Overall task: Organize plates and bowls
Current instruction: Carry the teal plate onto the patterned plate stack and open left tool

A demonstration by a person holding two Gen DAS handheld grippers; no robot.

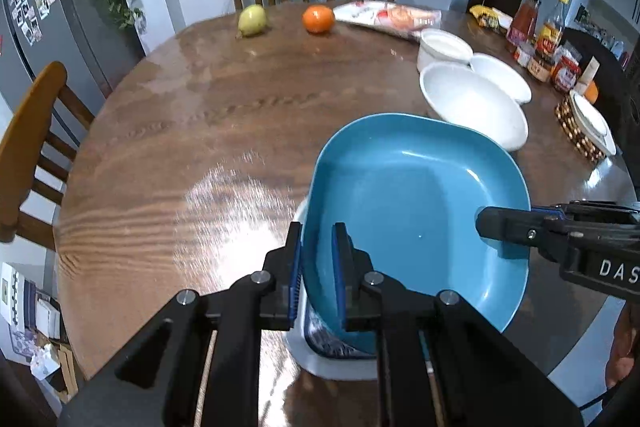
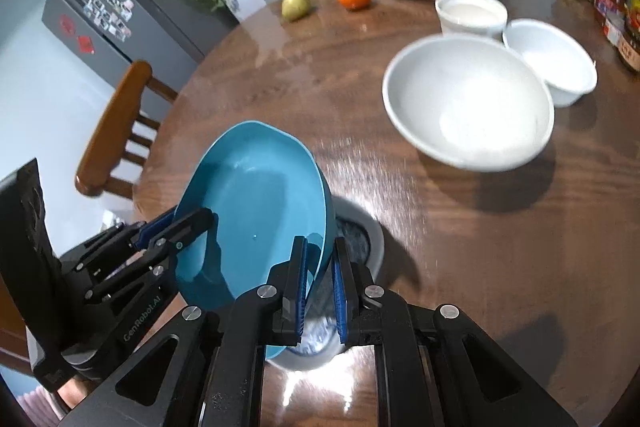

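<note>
Both grippers carry a deep blue plate over the round wooden table. My left gripper is shut on its left rim. At the opposite rim, my right gripper is shut too. The plate is tilted in the right wrist view. Directly under it lies a pale plate with a blue pattern, mostly hidden; whether the two touch I cannot tell. A large white bowl stands further back right, with two smaller white bowls behind it.
At the far edge of the table lie a pear, an orange and a snack packet. Bottles and jars crowd the right edge beside a woven trivet with dishes. Wooden chairs ring the table.
</note>
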